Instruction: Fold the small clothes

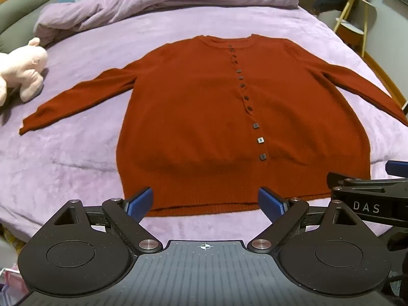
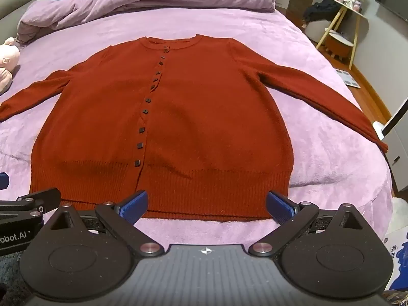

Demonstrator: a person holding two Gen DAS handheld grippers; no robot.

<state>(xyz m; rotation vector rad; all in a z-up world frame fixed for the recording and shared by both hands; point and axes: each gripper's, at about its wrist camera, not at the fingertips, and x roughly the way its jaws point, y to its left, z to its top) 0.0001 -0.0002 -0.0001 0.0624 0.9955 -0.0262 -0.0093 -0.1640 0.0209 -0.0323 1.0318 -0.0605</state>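
Both grippers, left gripper (image 1: 205, 204) and right gripper (image 2: 206, 207), hold empty jaws wide before the cardigan (image 1: 229, 117); plush toy (image 1: 23, 68) lies aside.

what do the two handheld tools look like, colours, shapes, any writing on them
Both match: the left tool and right tool have matte black linkage arms with silver pivot pins, round black discs at each side, and a grey ribbed centre plate with a small crosshair mark. The fingers carry ribbed blue pads. White lettering "DAS" shows on the right one's side, "obot.AI" on the left's. No cables or sleeves clearly visible.
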